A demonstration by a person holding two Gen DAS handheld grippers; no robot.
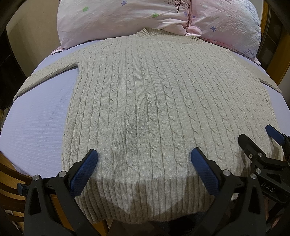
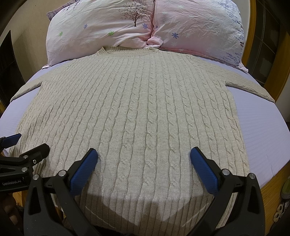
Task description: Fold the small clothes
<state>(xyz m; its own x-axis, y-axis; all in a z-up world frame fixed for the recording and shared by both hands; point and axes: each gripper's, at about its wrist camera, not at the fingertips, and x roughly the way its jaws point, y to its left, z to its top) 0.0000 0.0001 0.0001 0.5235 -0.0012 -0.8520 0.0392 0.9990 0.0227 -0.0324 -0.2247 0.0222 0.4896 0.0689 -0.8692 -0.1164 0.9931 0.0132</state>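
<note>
A beige cable-knit sweater (image 1: 145, 101) lies spread flat on the bed, collar far, ribbed hem near, both sleeves stretched out sideways; it also shows in the right wrist view (image 2: 141, 112). My left gripper (image 1: 144, 159) is open and empty, hovering over the hem's left half. My right gripper (image 2: 144, 159) is open and empty over the hem's right half. The right gripper also shows at the right edge of the left wrist view (image 1: 257, 143), and the left gripper shows at the left edge of the right wrist view (image 2: 23, 147).
The bed has a lilac sheet (image 1: 36, 127) and a wooden frame (image 2: 271, 190). Two pink floral pillows (image 1: 126, 16) (image 2: 195, 30) lie beyond the collar. Shoes (image 2: 286, 187) sit on the floor at the right.
</note>
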